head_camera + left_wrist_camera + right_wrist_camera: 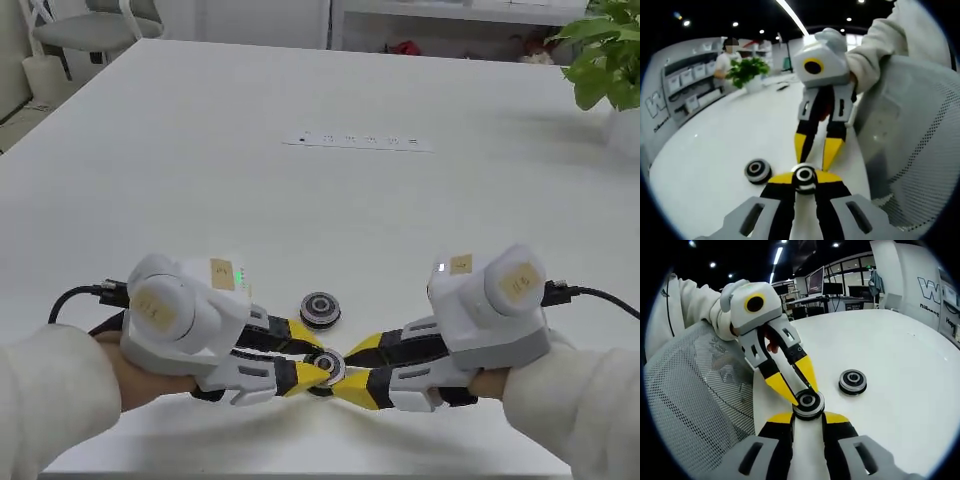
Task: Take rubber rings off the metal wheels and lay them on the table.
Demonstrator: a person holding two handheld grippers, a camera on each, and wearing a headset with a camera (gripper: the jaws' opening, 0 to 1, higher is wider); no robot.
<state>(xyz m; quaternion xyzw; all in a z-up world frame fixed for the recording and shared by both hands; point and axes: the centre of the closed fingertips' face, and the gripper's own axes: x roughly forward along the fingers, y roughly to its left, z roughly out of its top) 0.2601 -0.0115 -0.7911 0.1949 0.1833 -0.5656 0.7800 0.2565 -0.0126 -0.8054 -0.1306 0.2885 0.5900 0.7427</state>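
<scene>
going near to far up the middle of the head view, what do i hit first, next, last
gripped wheel → loose wheel → white power strip

held wheel [326, 366]: between both jaws | loose wheel [320, 309]: flat on table [300, 200]

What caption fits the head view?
Left gripper and right gripper grip one wheel; a second wheel lies on the table.
</scene>
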